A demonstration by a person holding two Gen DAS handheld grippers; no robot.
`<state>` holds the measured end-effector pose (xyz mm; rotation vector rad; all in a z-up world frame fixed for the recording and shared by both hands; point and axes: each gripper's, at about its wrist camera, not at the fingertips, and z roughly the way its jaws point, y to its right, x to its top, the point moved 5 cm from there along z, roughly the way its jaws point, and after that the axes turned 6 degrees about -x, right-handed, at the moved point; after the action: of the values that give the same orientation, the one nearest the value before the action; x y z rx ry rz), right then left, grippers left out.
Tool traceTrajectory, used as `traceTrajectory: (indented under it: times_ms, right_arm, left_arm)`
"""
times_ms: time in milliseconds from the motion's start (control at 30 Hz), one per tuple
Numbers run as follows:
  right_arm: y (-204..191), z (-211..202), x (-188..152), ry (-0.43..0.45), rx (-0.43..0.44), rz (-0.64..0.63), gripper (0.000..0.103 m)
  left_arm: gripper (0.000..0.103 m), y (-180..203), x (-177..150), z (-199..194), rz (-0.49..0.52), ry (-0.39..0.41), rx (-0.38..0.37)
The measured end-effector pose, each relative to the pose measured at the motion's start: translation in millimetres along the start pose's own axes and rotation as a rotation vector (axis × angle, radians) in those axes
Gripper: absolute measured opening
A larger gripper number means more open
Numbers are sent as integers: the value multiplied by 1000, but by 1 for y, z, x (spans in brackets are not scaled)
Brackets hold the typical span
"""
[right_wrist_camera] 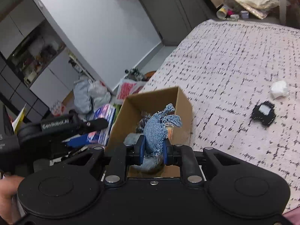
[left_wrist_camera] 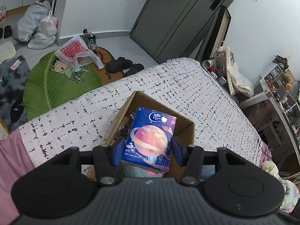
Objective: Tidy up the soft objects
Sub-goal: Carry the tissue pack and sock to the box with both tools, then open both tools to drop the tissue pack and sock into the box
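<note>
A blue tissue pack [left_wrist_camera: 150,138] printed with a pink planet sits clamped between the blue pads of my left gripper [left_wrist_camera: 148,146], above an open cardboard box [left_wrist_camera: 185,125] on the bed. My right gripper [right_wrist_camera: 152,148] is shut on a frayed blue denim piece [right_wrist_camera: 159,127], held just over the same box [right_wrist_camera: 184,101]. Dark items lie inside the box. In the right wrist view, my left gripper and its tissue pack [right_wrist_camera: 102,123] show to the left of the box.
A white bedspread with black dashes [right_wrist_camera: 234,60] covers the bed. On it lie a crumpled white tissue [right_wrist_camera: 279,89] and a black square item [right_wrist_camera: 263,112]. The floor holds a green leaf rug [left_wrist_camera: 50,86], plastic bags [left_wrist_camera: 37,24], shoes and slippers [left_wrist_camera: 123,64].
</note>
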<state>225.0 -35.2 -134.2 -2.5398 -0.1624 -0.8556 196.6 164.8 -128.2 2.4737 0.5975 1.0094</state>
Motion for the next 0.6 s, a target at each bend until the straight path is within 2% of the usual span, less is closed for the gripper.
traceTrajectory:
  times_ms: [133, 300, 500, 600]
  right_arm:
    - [-8, 8, -6, -35, 6, -30, 25]
    - [1, 10, -7, -57, -1, 10, 49]
    - [9, 8, -2, -52, -7, 36, 50]
    - [15, 9, -1, -53, -14, 44, 54]
  left_arm:
    - [52, -4, 2, 8, -14, -11, -4]
    - [53, -4, 4, 16, -24, -21, -8]
    - [53, 3, 5, 31, -18, -42, -13]
    - [53, 8, 4, 38, -11, -52, -14]
